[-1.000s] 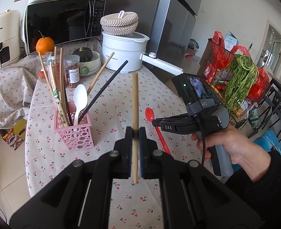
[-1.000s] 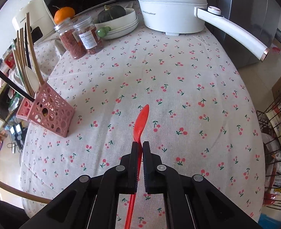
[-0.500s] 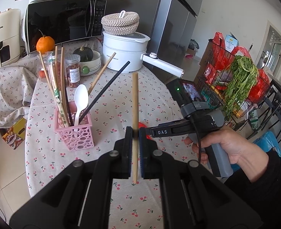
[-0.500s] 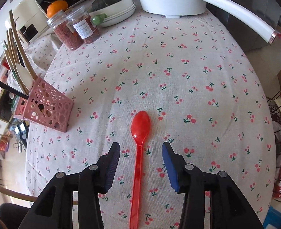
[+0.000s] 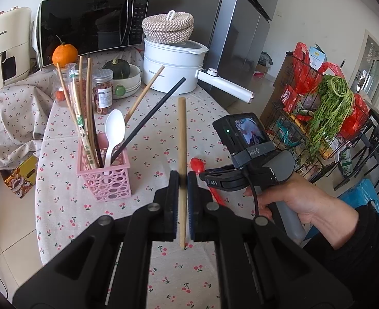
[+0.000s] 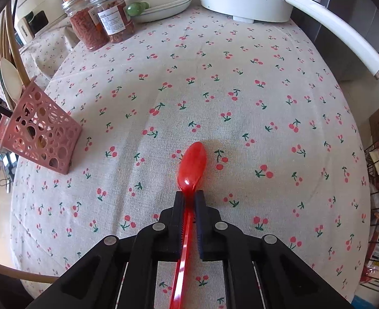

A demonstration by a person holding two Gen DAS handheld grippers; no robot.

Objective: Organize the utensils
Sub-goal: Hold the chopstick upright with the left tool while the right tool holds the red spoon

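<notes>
right of the pink basket (image 5: 106, 177), above the cherry tablecloth (image 5: 148, 139), the left gripper (image 5: 182, 180) is squeezed tight on a wooden chopstick (image 5: 181, 139). the stick stands almost straight up between the two black fingers, with its top poking high above them and its bottom end showing just under them.

further right of the pink basket, the right gripper (image 6: 189, 198) points steeply down at the table. a hand (image 5: 295, 203) holds its grey handle. its jaws have just been closing, and now they are pinched on the thin neck of the red spoon (image 6: 192, 166). the spoon's round bowl sticks out in front of the fingertips and lies on or just above the cloth; i cannot tell if it is touching. its long handle runs back between the fingers toward the camera.

the pink basket stands on the cloth, well apart from the red spoon. a white spoon (image 5: 114, 131), a black chopstick (image 5: 148, 116) and a bunch of wooden chopsticks (image 5: 82, 108) stand inside it, leaning out at the top.

behind the pink basket are two jars (image 6: 100, 20), a white bowl (image 5: 130, 79) with a dark green squash, and a white pot (image 5: 174, 69) with a long handle.
</notes>
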